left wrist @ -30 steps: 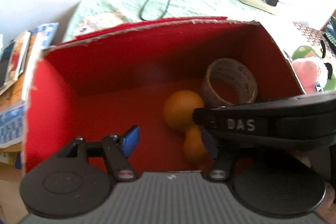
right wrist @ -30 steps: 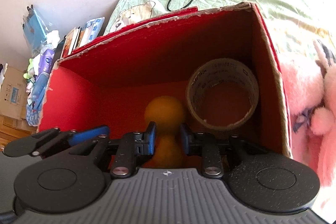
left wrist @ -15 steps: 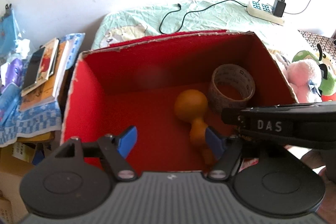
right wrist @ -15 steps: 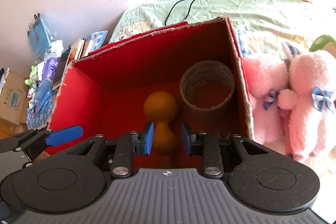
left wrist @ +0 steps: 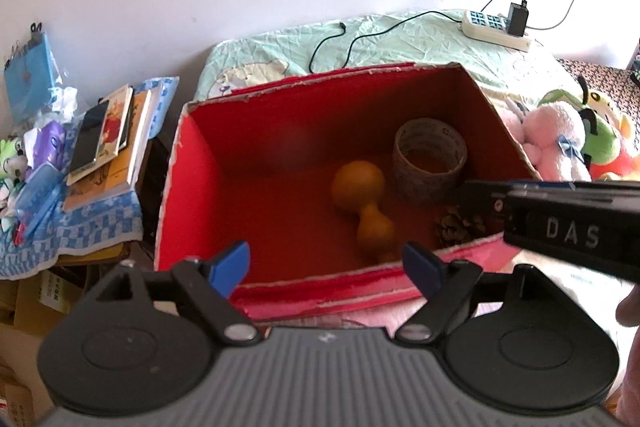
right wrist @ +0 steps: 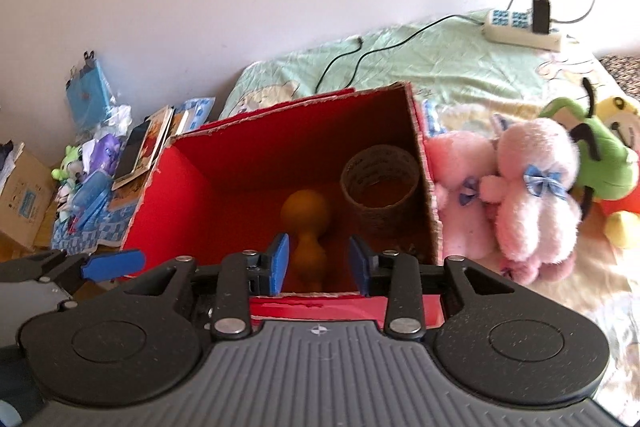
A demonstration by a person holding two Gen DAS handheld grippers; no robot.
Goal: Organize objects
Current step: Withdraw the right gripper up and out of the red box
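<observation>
Hovering above the near rim of a red box (left wrist: 192,183) on a bed, both grippers hold nothing. Starting at 9 o'clock in the left wrist view: stack of books (left wrist: 108,143) on a blue checked cloth (left wrist: 80,223), with a blue packet (left wrist: 28,71) against the wall behind. Left gripper (left wrist: 326,269) has fingers spread wide, released, blue pads (left wrist: 230,267) just over the box's near edge. Inside the box, an orange gourd (left wrist: 362,195) lies on the floor near centre, big bulb toward 12 o'clock, small bulb toward 6. Tape roll (left wrist: 430,161) stands just beside the gourd at its 2 o'clock, near the right wall. Pinecone (left wrist: 458,229) sits at 5 o'clock of the roll, in the near right corner. Right gripper (right wrist: 318,263) is released too, fingers moderately apart, the gourd's small bulb seen between the pads but lower down, not touched. Its black body crosses the left wrist view at 3 o'clock. Outside the right wall: pink plush (right wrist: 532,199), then green plush (right wrist: 600,155) at 3 o'clock. Power strip (right wrist: 520,27) with plugged adapter lies at 1 o'clock on the green sheet (right wrist: 440,67), black cable (right wrist: 360,55) trailing toward 12.
</observation>
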